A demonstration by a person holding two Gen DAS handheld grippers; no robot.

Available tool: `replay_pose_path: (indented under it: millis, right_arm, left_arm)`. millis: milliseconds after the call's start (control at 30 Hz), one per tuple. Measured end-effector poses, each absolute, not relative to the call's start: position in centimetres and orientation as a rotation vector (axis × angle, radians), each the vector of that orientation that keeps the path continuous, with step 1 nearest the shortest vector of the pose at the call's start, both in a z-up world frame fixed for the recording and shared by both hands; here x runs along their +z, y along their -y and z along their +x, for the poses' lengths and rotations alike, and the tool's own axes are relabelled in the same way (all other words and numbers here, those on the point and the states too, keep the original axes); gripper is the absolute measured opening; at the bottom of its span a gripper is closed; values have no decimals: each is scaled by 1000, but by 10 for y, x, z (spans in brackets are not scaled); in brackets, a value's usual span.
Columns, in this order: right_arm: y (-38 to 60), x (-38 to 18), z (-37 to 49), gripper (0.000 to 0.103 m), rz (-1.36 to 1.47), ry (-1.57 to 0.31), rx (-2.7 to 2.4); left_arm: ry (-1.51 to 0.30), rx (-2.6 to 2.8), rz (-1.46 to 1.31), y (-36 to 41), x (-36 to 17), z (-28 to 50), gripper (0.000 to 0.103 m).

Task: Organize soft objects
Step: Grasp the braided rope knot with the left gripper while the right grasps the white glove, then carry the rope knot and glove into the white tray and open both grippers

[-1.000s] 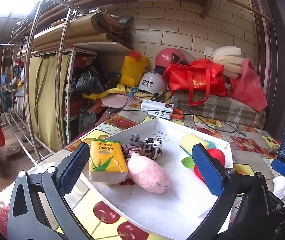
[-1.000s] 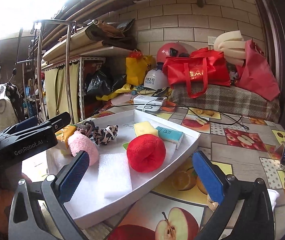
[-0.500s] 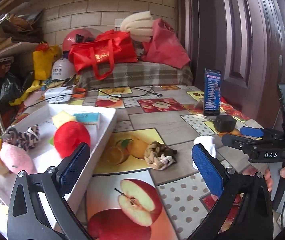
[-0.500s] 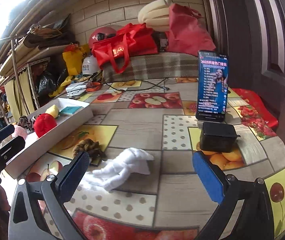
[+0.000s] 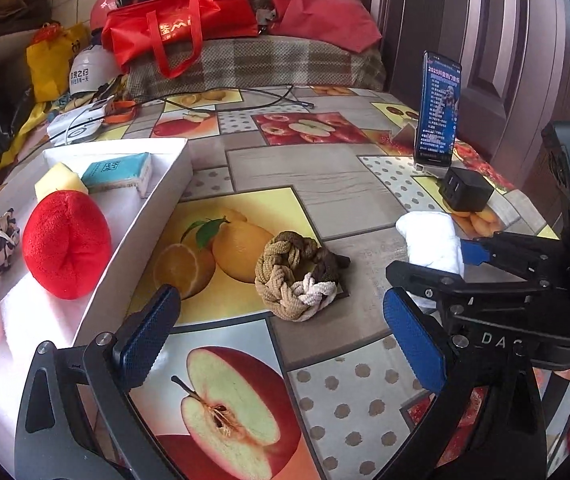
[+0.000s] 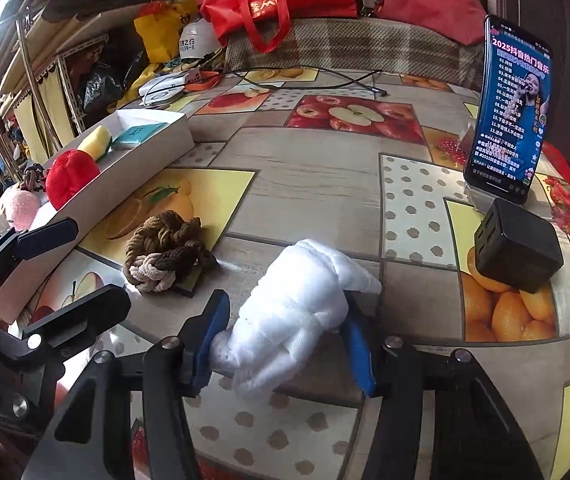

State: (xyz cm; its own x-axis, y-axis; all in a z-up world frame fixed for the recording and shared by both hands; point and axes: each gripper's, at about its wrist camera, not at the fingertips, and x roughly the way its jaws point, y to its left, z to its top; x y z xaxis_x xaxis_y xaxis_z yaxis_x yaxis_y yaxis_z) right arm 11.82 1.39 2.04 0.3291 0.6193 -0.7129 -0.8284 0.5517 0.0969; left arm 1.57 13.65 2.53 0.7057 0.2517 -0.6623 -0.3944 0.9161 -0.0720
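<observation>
White towel (image 6: 305, 300): soft terry roll, lying on the fruit-print tablecloth (image 6: 325, 184) near a black cube charger (image 6: 519, 246).
Right gripper (image 6: 285, 344): blue pads closing — towel between them, pressed.
Left gripper (image 5: 281, 332): fingers spread, nothing held.
Braided rope toy (image 5: 297, 276): knotted, brown-and-cream — beside the white tray (image 5: 145, 224).

Tray (image 5: 157, 216) at table (image 5: 325, 184) left; plush ball (image 5: 65, 244), sponge (image 5: 59, 178), tissue pack (image 5: 119, 170) inside. Braided rope toy (image 5: 297, 276) on table right of tray. Rolled towel (image 6: 301, 304) right of rope toy. Charger block (image 6: 517, 252) beyond towel, phone (image 6: 513, 108) upright behind block.
</observation>
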Motion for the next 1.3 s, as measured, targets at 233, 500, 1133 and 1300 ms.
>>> replay_pose_path:
  millis: [233, 500, 1133, 1300]
  right_arm:
    - [18, 23, 151, 51, -125, -843, 935]
    - [17, 23, 150, 51, -120, -846, 937]
    - [40, 52, 100, 51, -15, -559, 880]
    - [24, 59, 64, 51, -73, -454, 898]
  left_arm:
    - [-816, 335, -204, -137, 14, 52, 97]
    - [-828, 322, -97, -121, 14, 68, 35]
    - [-355, 479, -102, -118, 62, -13, 34]
    - [-332, 480, -62, -116, 63, -37, 35]
